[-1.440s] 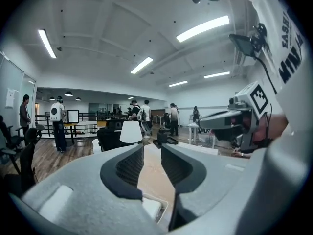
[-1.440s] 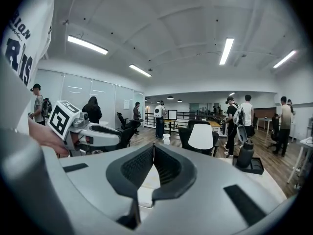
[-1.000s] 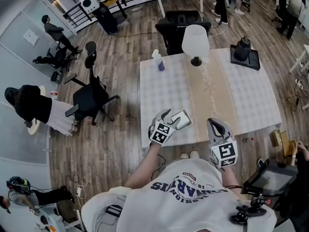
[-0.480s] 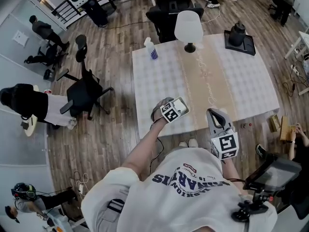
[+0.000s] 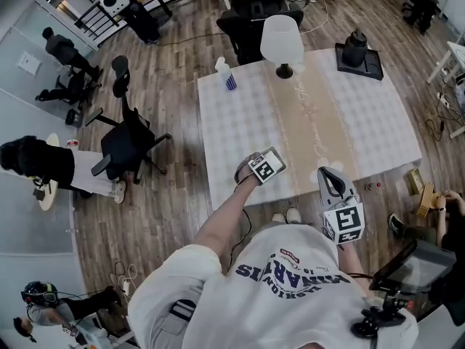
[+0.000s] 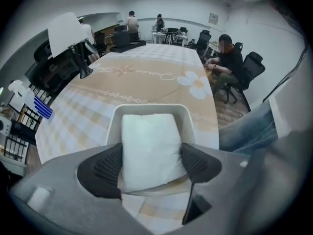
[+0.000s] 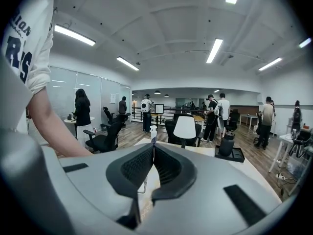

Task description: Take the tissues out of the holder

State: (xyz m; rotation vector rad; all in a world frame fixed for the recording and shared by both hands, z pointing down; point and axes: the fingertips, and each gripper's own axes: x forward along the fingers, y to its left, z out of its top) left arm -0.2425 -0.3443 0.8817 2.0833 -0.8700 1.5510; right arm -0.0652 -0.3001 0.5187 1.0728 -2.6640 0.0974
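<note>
A white stack of tissues (image 6: pixel 149 148) lies in a pale, shallow holder (image 6: pixel 146 109) near the front edge of the checked table (image 6: pixel 146 77). My left gripper (image 6: pixel 151 158) reaches down over the holder with its dark pads on either side of the stack. The jaws are opening, and the tissues between them look unsqueezed. In the head view the left gripper (image 5: pixel 265 167) covers the holder. My right gripper (image 5: pixel 330 179) hovers at the table's front edge with its jaws shut on nothing (image 7: pixel 153 148).
A white lamp (image 5: pixel 282 42) and a spray bottle (image 5: pixel 226 74) stand at the far end of the table. A black kettle on a tray (image 5: pixel 356 53) sits at the far right corner. Office chairs (image 5: pixel 127 147) and people stand around the room.
My left gripper has moved from beside the holder to right over it, so the holder is now hidden in the head view. The right gripper has hardly shifted.
</note>
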